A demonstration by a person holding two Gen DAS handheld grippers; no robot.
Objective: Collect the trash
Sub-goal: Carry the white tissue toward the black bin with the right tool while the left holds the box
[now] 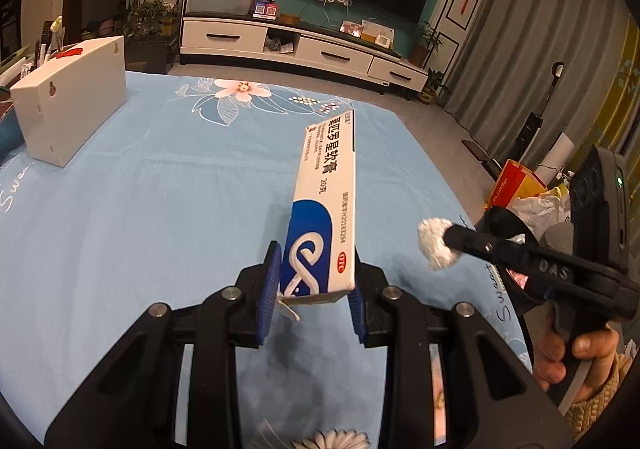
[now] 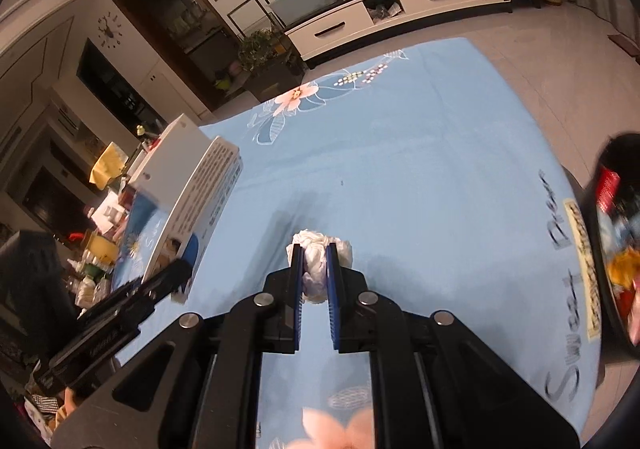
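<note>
Both claws loaded during trash collection. The left claw (image 1: 316, 281) clamps the near end of a long ointment carton (image 1: 324, 201), which juts forward and upward, clear of the blue floral cloth (image 1: 160, 189) covering the counter. The right claw (image 2: 314, 269) is pinched narrow on a crumpled white tissue wad (image 2: 320, 249), also lifted off the cloth. A dark bin (image 2: 616, 249) holding colourful wrappers shows blurred at the right edge of the right wrist view, just beside the counter; it is the likely destination. To do the step well, keep both grips firm in transit, carry each piece fully over the bin's mouth before releasing, and drop the tissue first, since the long carton could tip on the rim. A white box (image 1: 68, 109) stands at the counter's far left.
</note>
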